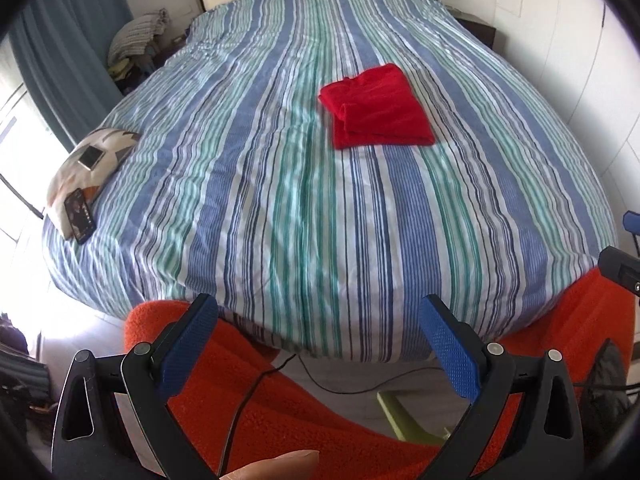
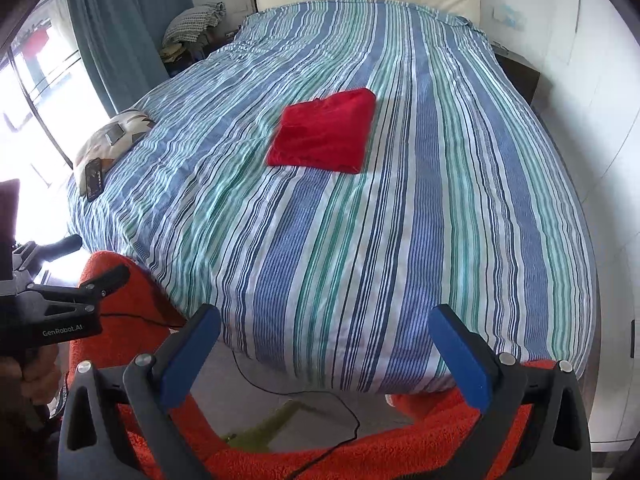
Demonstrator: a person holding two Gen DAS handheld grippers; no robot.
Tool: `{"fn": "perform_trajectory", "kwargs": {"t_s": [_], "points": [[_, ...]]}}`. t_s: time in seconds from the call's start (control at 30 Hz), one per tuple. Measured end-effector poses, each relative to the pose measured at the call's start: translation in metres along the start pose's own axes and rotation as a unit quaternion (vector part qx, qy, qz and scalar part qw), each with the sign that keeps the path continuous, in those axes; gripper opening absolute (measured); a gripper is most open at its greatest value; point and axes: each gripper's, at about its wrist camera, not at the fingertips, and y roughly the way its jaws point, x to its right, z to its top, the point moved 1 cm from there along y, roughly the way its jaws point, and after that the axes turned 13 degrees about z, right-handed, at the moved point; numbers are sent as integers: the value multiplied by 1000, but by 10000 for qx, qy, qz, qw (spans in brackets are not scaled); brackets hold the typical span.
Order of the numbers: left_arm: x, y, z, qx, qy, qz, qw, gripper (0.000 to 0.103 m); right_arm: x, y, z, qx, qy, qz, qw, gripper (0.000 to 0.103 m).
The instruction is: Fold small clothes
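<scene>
A wide bed (image 1: 280,200) with a blue, green and white striped cover fills most of both views. We stand at its foot, which curves across the lower middle of each frame. Below the bed's edge, a bright orange fleecy fabric (image 1: 288,412) spreads across the bottom of both frames, apparently worn by the person, with a thin black cable (image 1: 256,384) trailing over the floor.

A red garment (image 1: 378,108), already folded into a neat rectangle, lies flat on the cover in the upper middle of the frames, well apart from both grippers. At the left edge of the frames a patterned cushion (image 1: 94,160) rests on the bed's side, with a dark phone (image 1: 80,214) lying against it.

Our left gripper (image 1: 320,344) sits at the bottom of its view with its blue-padded fingers spread wide and holding nothing. Our right gripper (image 2: 326,356) is likewise spread and empty at the bottom of its view.

We judge the fold to be finished. The risk from here is that reaching far across the bed could drag the loose cover and shift or unfold the garment. A pinch that catches only the top layer would pull the fold open.
</scene>
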Motion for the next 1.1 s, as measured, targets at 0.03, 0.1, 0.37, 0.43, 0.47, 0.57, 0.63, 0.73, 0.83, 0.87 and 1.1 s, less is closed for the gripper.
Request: {"fn": "perform_trajectory", "kwargs": {"t_s": [0.03, 0.1, 0.37, 0.43, 0.47, 0.57, 0.63, 0.73, 0.83, 0.87, 1.1], "points": [[-2, -3, -1, 3, -23, -1, 10000, 101, -1, -4, -1, 6, 3, -5, 10000, 102], [-7, -8, -2, 18, -85, -13, 10000, 101, -3, -10, -3, 16, 31, -32, 10000, 102], [-10, -21, 6, 201, -105, -75, 9997, 101, -11, -30, 3, 148, -136, -149, 9997, 102], [-8, -23, 6, 226, -60, -83, 9997, 101, -16, -33, 4, 170, -216, -139, 9995, 102], [-6, -23, 5, 226, -36, -94, 9997, 101, -19, -33, 3, 183, -258, -126, 9994, 102], [-4, -24, 3, 194, -5, -147, 9997, 101, -23, -34, 1, 183, -315, -95, 9993, 102], [-3, -25, 2, 183, 6, -181, 9997, 101, -24, -33, 0, 190, -317, -92, 9993, 102], [-4, -27, 1, 195, -13, -237, 9995, 101, -24, -33, -1, 212, -313, -130, 9992, 102], [-6, -29, 0, 212, -64, -346, 9992, 101, -23, -35, -2, 238, -290, -155, 9992, 102], [-7, -30, 0, 215, -90, -398, 9989, 101, -23, -35, -2, 249, -283, -155, 9992, 102], [-10, -41, 0, 504, -186, -249, 9982, 101, -20, -35, -2, 315, -228, -152, 9991, 102]]}}
